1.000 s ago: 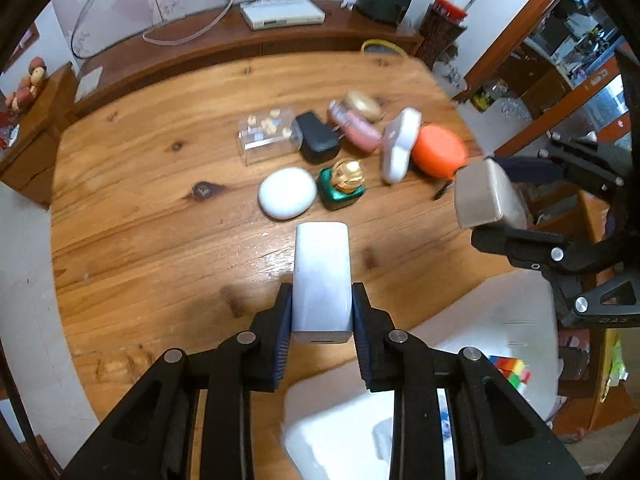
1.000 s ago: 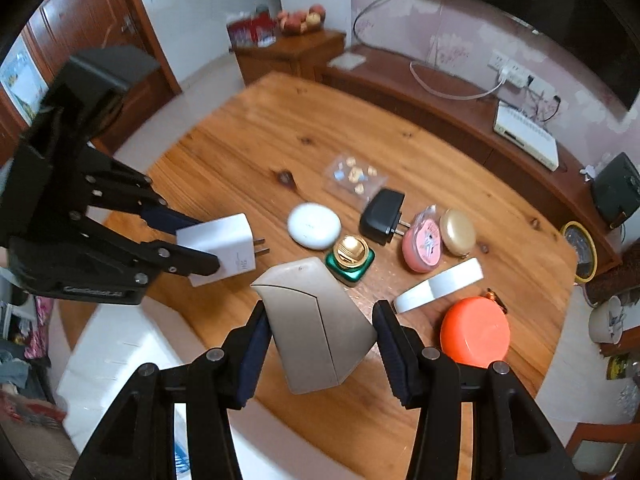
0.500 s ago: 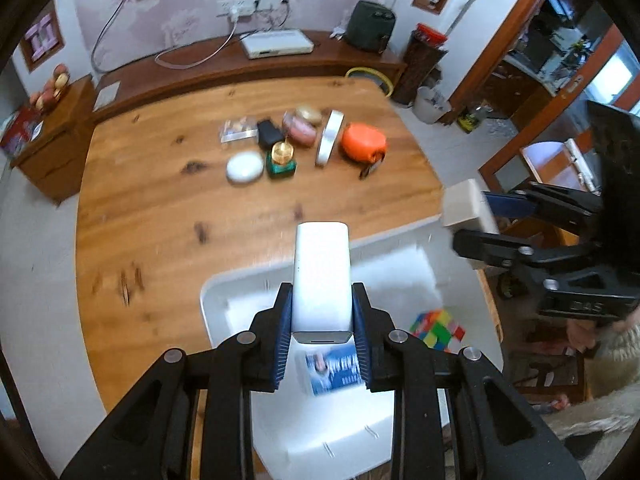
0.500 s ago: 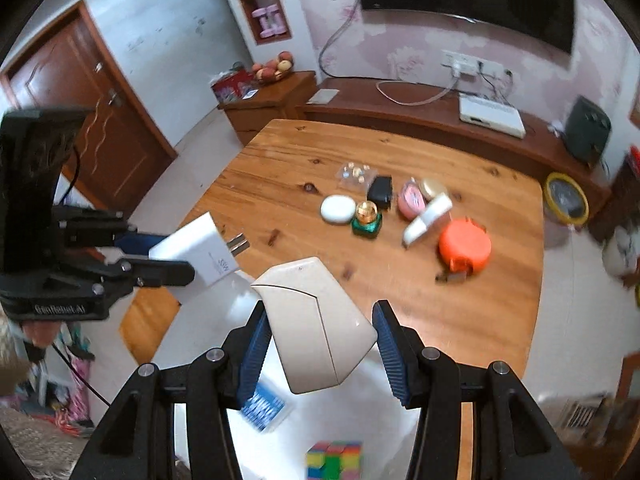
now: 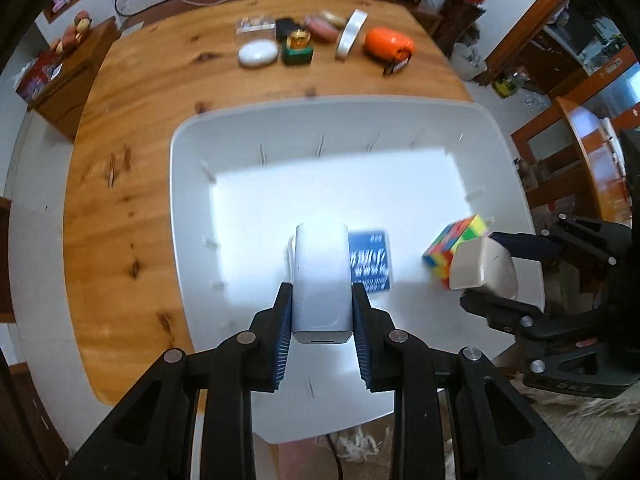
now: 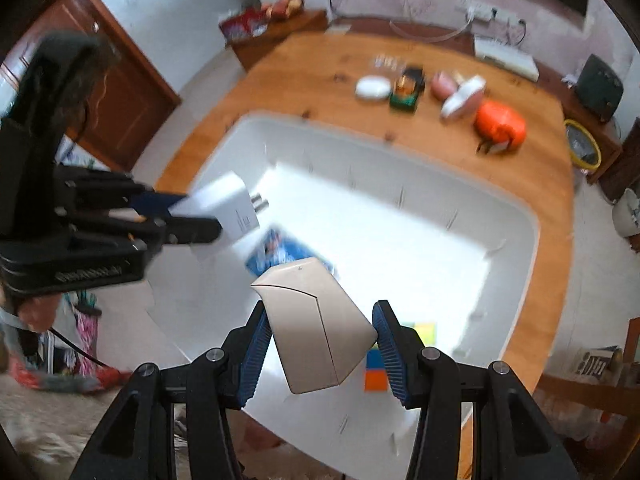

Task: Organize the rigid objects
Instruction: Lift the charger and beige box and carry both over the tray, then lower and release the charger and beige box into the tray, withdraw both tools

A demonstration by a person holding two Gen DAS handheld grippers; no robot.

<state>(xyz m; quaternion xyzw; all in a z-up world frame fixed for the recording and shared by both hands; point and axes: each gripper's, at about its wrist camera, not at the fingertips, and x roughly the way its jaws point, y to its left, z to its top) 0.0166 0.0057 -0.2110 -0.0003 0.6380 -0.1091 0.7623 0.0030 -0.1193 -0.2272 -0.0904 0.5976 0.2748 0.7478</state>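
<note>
Spreading across most of both views, the white bin (image 5: 188, 184) sits on the wooden table (image 5: 132, 92) and is the largest thing here; its thin moulded walls look stiff but light, so a hard knock could probably shift it. Inside it lie a blue card pack (image 5: 370, 260) and a colour cube (image 5: 452, 248), both on the floor toward the near side.

The left gripper (image 5: 322, 320) is clamped on a white charger (image 5: 322, 276), its pads pressing the two long flat sides near the back end, the body pointing forward over the bin. In the right wrist view its metal prongs stick out ahead. Its smooth, glossy plastic shell is rigid and likely light; the flat sides are the sensible place to hold, since the rounded edges would slip.

The right gripper (image 6: 320, 348) is closed on a beige case (image 6: 316, 324), an angular hard shell with a seam line, caught skewed between the pads so that one corner juts up and forward. It hangs above the bin's near right part, close to the colour cube. It looks stiff and smooth, and the slanted hold on sloping faces seems less secure than the left one.

Far across the table, well apart from the bin, a row of smaller items waits: an orange case (image 5: 388, 42), a white oval soap-like piece (image 5: 258, 53) and a green jar with gold lid (image 5: 298, 46), among others too blurred to name.
</note>
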